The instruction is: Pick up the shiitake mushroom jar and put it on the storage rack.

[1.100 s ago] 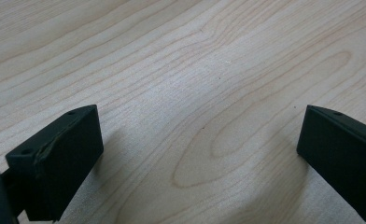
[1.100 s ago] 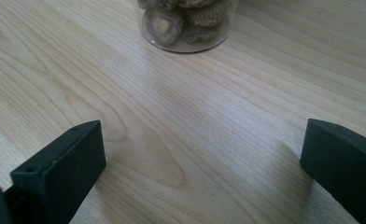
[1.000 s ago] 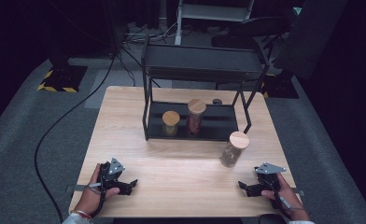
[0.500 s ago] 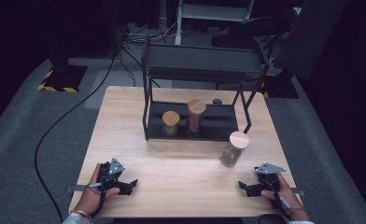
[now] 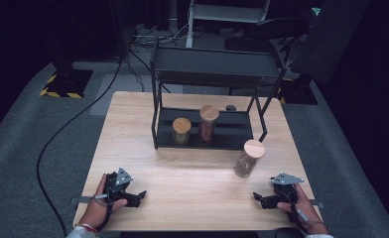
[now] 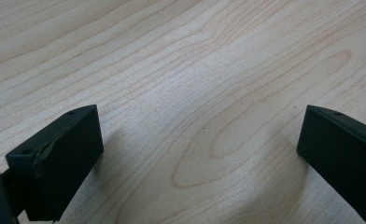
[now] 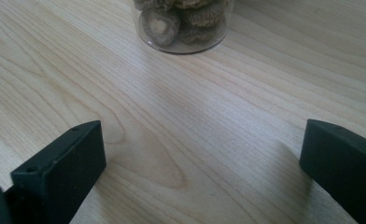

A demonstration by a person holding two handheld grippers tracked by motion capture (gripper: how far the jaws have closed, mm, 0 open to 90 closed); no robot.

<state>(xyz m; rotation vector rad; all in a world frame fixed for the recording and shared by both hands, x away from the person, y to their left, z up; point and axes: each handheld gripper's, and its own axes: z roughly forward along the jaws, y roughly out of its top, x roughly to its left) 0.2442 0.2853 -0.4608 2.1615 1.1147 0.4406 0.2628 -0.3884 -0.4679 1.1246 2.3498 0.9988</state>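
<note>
Dark floor and cables ring the pale wooden surface (image 5: 192, 173) where I rest both hands near its front edge. My left tongs (image 5: 135, 198) lie at the front left, jaws spread wide over bare wood. My right tongs (image 5: 261, 198) lie at the front right, jaws equally wide, holding nothing. Near them stands the mushroom jar (image 5: 248, 158), upright, cork-lidded, just outside the black rack (image 5: 212, 74). Two more jars (image 5: 181, 131) stand on the rack's lower tray.

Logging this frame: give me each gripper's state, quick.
Left gripper: open, holding nothing, over bare table.
Right gripper: open, holding nothing, facing the jar.
</note>
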